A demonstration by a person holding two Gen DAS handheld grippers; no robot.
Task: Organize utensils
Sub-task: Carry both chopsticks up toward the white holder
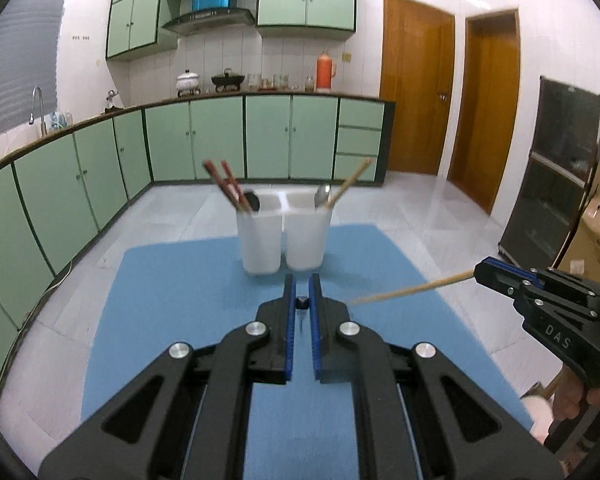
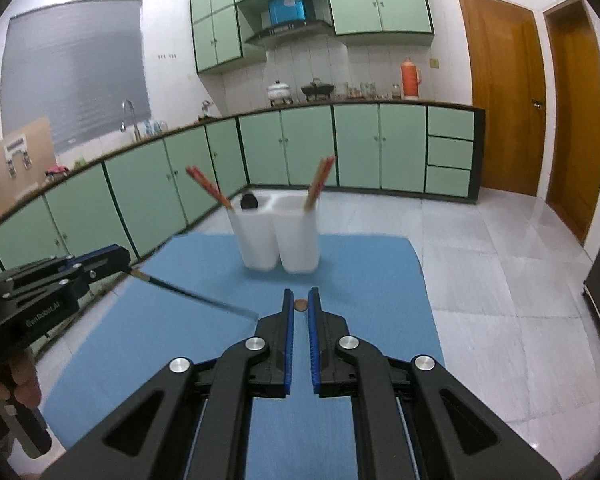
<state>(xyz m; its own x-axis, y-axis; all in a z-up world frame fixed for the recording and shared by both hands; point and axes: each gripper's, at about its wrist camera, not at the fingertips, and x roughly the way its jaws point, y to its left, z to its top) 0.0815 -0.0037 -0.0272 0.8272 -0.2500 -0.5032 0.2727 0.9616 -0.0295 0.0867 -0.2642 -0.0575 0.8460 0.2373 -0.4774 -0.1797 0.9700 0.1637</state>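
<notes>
A white two-compartment holder [image 1: 282, 240] [image 2: 276, 242] stands on the blue mat [image 1: 172, 300] [image 2: 360, 280]. Its left compartment holds red chopsticks [image 1: 226, 186] [image 2: 208, 186] and a black spoon [image 1: 253, 200]; its right holds a metal spoon [image 1: 323, 195] and a light chopstick [image 1: 350, 182] [image 2: 319, 182]. My left gripper [image 1: 302, 286] [image 2: 126, 260] is shut on a dark chopstick [image 2: 196, 296], seen end-on in its own view [image 1: 302, 302]. My right gripper [image 2: 300, 300] [image 1: 476, 272] is shut on a light wooden chopstick [image 1: 410, 290], seen end-on [image 2: 301, 305].
The mat lies on a white tiled floor [image 2: 500, 272]. Green kitchen cabinets [image 1: 220, 136] run behind and to the left. Wooden doors [image 2: 504, 92] stand at the right. A dark cabinet [image 1: 556, 184] stands at the far right in the left wrist view.
</notes>
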